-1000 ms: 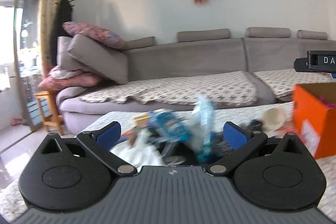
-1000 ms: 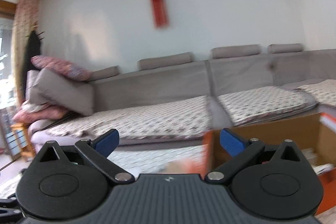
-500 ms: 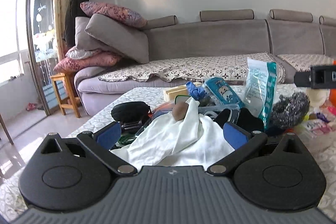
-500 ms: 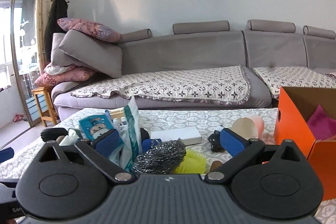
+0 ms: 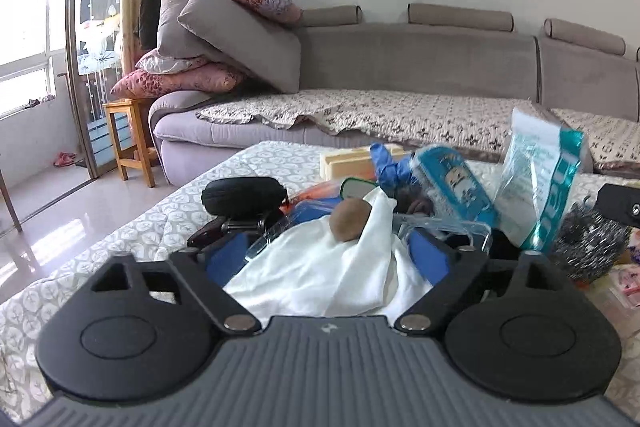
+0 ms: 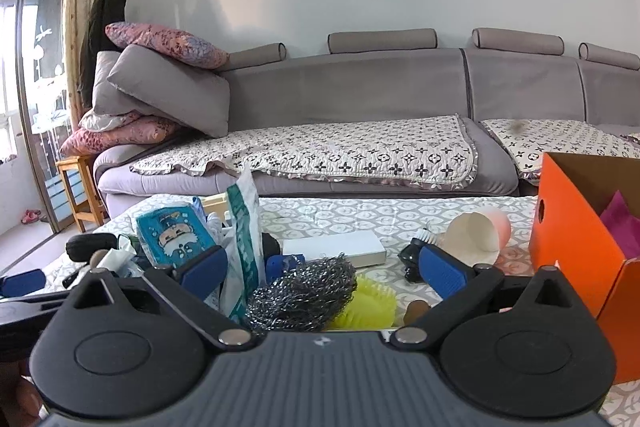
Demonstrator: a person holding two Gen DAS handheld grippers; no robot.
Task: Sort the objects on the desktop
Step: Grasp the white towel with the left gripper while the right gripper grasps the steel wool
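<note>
A heap of small objects lies on the patterned table. My left gripper (image 5: 326, 259) is open, its blue pads on either side of a white cloth (image 5: 320, 275) with a brown ball (image 5: 350, 219) on it. My right gripper (image 6: 320, 273) is open just above a steel wool scrubber (image 6: 304, 297) and a yellow brush (image 6: 372, 303). A blue packet (image 6: 174, 237) and a clear teal-edged bag (image 6: 244, 239) stand in the heap. An open orange box (image 6: 576, 251) stands at the right.
A black case (image 5: 244, 195), a wooden block (image 5: 348, 163), a white flat box (image 6: 334, 247), a pale cup (image 6: 474, 237) on its side and a black brush (image 6: 414, 257) lie on the table. A grey sofa (image 6: 360, 99) stands behind, a wooden stool (image 5: 128, 139) at the left.
Both cameras have tilted down from the sofa and wall onto the table heap. The left gripper has come closer over the white cloth, the right over the steel wool. Both stay open.
</note>
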